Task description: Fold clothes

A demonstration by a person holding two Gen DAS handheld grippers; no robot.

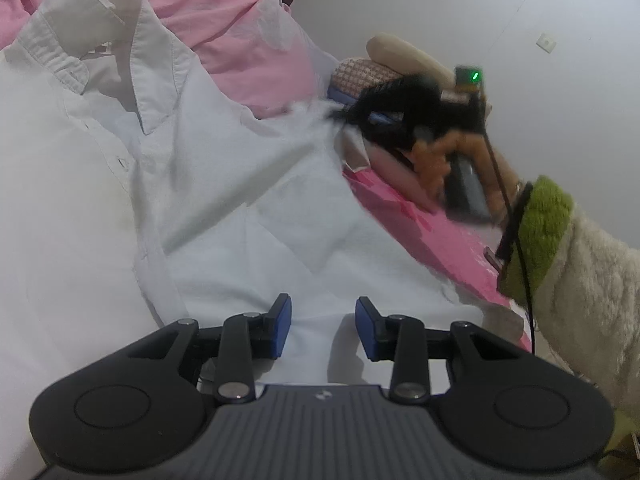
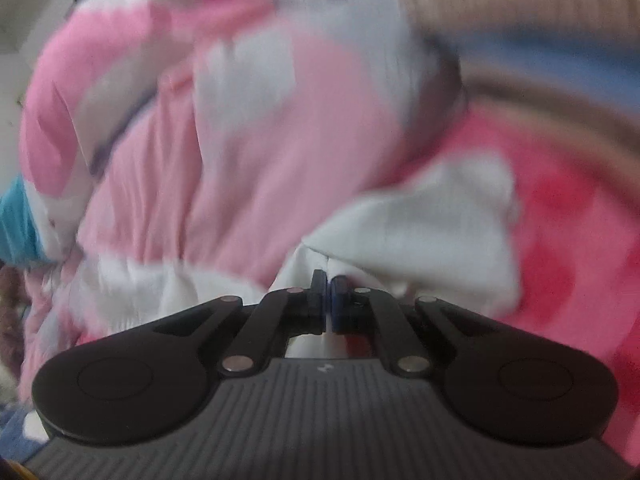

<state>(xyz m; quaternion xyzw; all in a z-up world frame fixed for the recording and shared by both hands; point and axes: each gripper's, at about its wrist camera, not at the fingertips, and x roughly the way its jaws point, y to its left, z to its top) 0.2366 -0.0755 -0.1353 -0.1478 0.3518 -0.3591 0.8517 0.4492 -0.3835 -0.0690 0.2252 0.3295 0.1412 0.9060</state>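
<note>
Holding my left gripper [image 1: 322,328] partly open, I see its blue pads [image 1: 280,330] standing apart with nothing between them; they hover just over the white shirt [image 1: 224,184] and grasp none of it. My right gripper [image 2: 329,300] is clenched: its jaws are pressed together on a fold of the white shirt [image 2: 420,232], the cloth bunching up right at the fingertips. That view is smeared, so I cannot tell how much fabric is pinched.

From the left wrist view, the shirt spreads ahead and to the left of my left gripper, collar [image 1: 100,40] at the far left, button placket running back toward the pads. Its right edge lies to the right of my left gripper, where the pink sheet [image 1: 420,232] shows bare beyond it. Farther ahead and right, the right gripper [image 1: 360,114] appears blurred at the shirt's far right corner, held by a hand [image 1: 440,160] with a green cuff [image 1: 544,232] and a fleecy cream sleeve [image 1: 592,312]. A pink garment [image 1: 224,8] is heaped beyond the collar, touching the shirt. The pale wall [image 1: 440,8] closes the far right side.

From the right wrist view, the pink garment [image 2: 248,152] lies ahead and left of the clenched tips, the pink sheet [image 2: 580,260] to their right.
</note>
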